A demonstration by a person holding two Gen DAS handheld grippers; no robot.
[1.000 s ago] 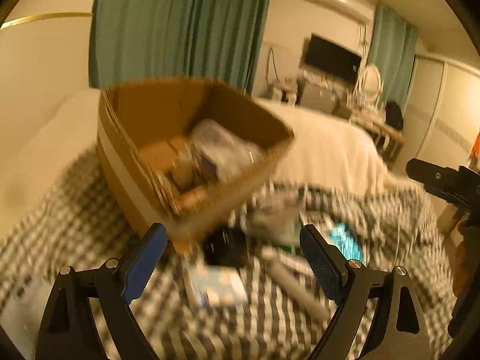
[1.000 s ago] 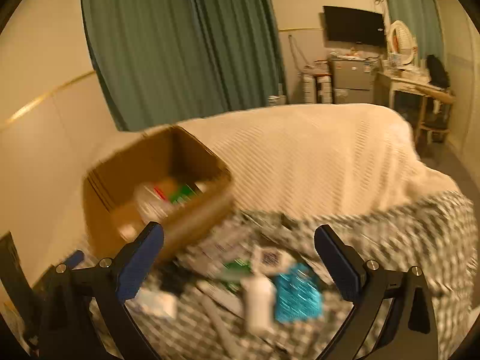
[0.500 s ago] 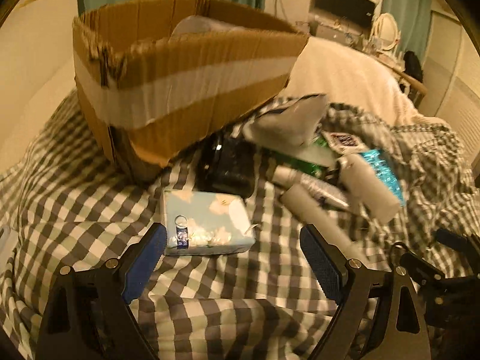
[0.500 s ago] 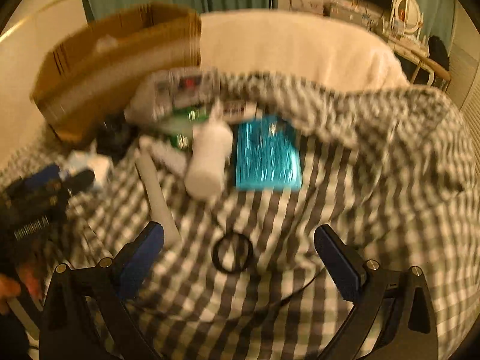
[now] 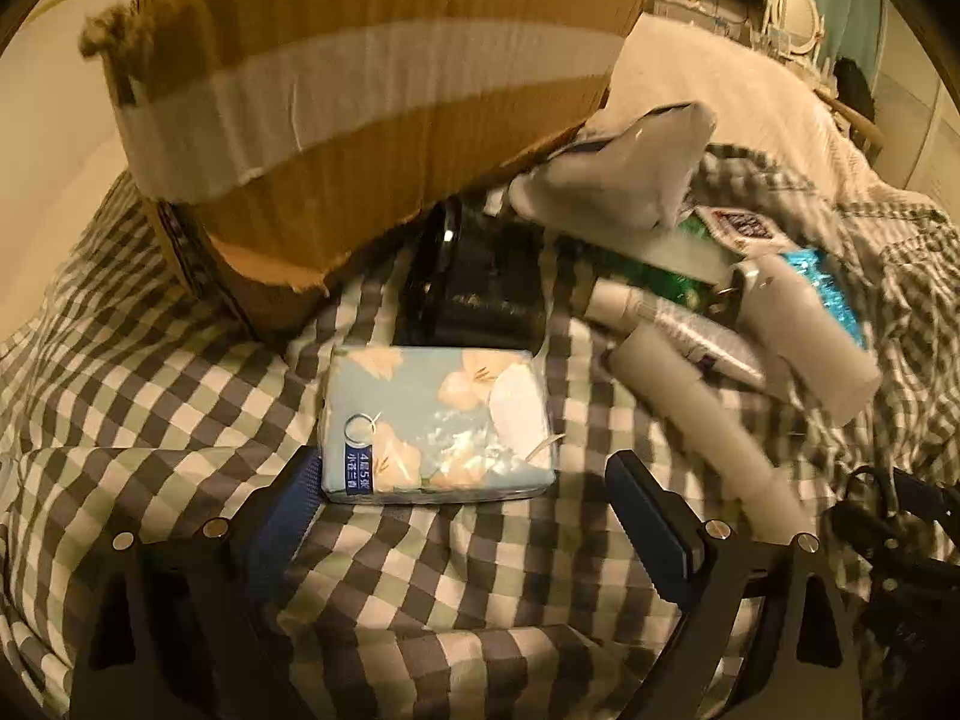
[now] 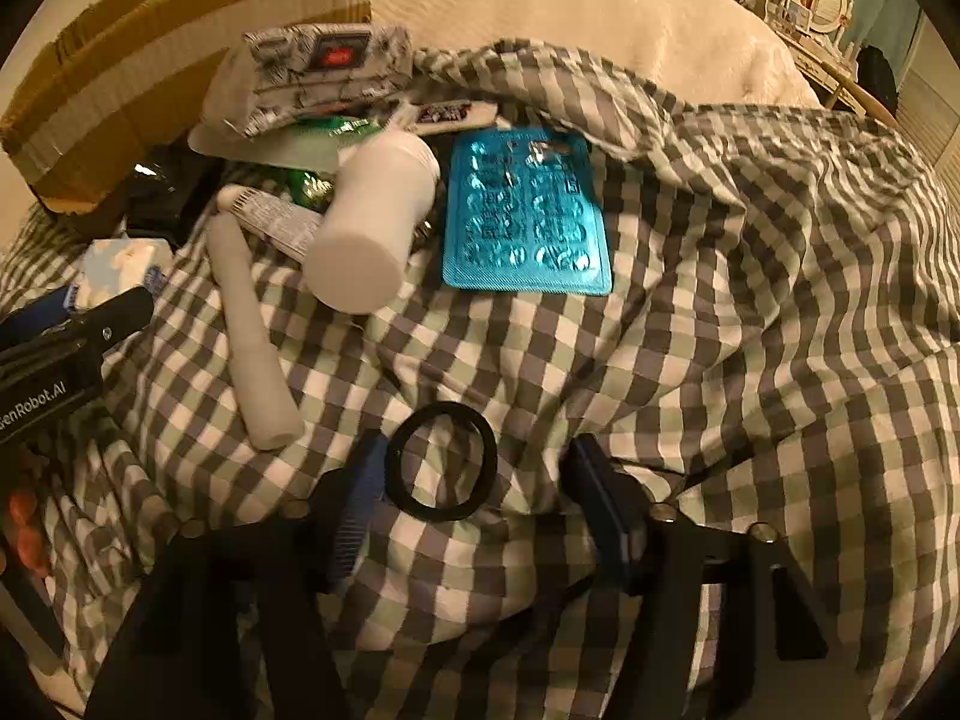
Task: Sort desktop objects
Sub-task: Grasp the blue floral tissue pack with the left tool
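Observation:
A light-blue floral tissue pack (image 5: 438,426) lies on the checked cloth; my left gripper (image 5: 462,516) is open, its fingertips at the pack's near corners. A black hair tie (image 6: 442,461) lies on the cloth between the fingertips of my open right gripper (image 6: 474,480). Beyond lie a white bottle (image 6: 372,222), a white stick (image 6: 252,330), a tube (image 6: 273,216), a blue blister pack (image 6: 525,216) and a patterned pouch (image 6: 318,75). The cardboard box (image 5: 360,96) stands behind the tissue pack.
A black object (image 5: 474,282) lies between the box and the tissue pack. The left gripper shows at the left edge of the right wrist view (image 6: 66,348). A cream blanket (image 6: 570,6) covers the bed behind. Furniture stands far right.
Both grippers have come down and forward towards the cloth. The left now frames the tissue pack; the right now frames the hair tie and has narrowed.

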